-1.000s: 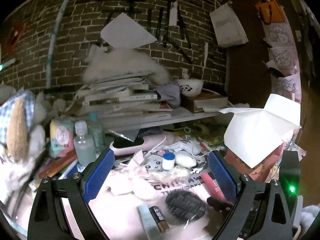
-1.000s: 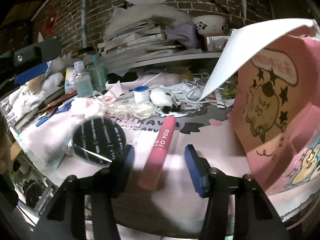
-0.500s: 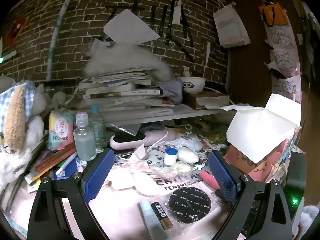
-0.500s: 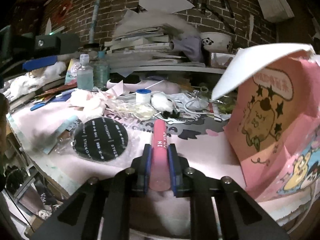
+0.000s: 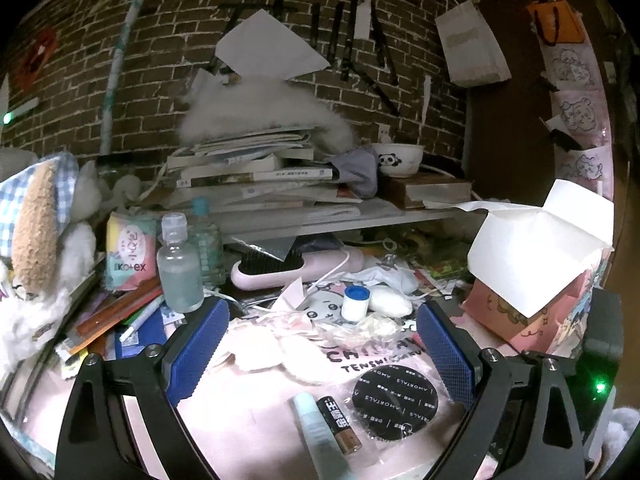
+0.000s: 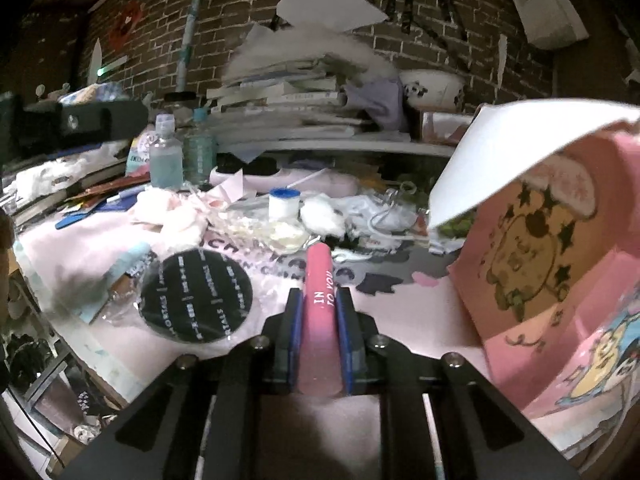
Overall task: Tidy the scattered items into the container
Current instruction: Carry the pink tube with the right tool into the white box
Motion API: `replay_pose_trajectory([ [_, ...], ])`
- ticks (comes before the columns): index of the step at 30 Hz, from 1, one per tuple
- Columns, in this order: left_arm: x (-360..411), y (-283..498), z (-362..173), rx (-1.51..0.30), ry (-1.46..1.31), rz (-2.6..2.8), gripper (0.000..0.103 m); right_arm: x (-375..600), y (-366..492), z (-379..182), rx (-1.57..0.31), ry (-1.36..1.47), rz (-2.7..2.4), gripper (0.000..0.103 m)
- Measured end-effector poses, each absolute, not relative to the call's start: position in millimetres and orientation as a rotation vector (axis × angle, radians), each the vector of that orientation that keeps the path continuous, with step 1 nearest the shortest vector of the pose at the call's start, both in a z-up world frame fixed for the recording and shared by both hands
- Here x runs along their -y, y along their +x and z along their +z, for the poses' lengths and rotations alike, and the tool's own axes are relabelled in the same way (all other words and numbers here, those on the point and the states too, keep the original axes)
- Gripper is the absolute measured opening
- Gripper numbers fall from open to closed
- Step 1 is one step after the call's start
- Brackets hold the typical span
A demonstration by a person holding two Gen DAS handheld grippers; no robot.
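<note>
The right tongs point(image 6: 318, 312) have closed on the pink tube point(image 6: 318, 300); a second ago they straddled it open, and half a second ago the pads had just met it. Now the tube sits clamped between both pads, pointing to 12 o'clock, and seems lifted off the desk point(image 6: 400, 312), though I cannot tell for sure. That looks like the grasp done and the carry starting: the pink box point(image 6: 560, 280) stands open at 3 o'clock, near the tube, its white flap point(image 6: 520, 152) raised. The left tongs point(image 5: 320, 344) hang wide open and empty above the black disc point(image 5: 396, 400), battery point(image 5: 340, 424) and pale tube point(image 5: 320, 436), which still lie loose on the desk.
</note>
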State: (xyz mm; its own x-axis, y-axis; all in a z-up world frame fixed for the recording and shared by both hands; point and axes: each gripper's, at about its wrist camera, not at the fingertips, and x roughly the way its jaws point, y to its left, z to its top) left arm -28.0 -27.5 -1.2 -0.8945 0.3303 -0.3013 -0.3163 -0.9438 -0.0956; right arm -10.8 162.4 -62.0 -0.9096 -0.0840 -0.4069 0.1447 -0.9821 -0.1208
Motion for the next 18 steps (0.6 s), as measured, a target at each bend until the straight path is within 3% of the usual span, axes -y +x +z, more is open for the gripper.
replay_pose_trajectory([
  [11, 50.2, -20.5, 2.3, 0.125, -0.438, 2.84, 0.094, -129.2, 7.8, -17.3, -0.317, 0.387, -2.878, 0.014],
  [18, 55.1, -18.0, 4.4, 0.144, -0.435, 2.845, 0.094, -147.8, 20.0, 36.1, -0.272, 0.289, -2.86, 0.014],
])
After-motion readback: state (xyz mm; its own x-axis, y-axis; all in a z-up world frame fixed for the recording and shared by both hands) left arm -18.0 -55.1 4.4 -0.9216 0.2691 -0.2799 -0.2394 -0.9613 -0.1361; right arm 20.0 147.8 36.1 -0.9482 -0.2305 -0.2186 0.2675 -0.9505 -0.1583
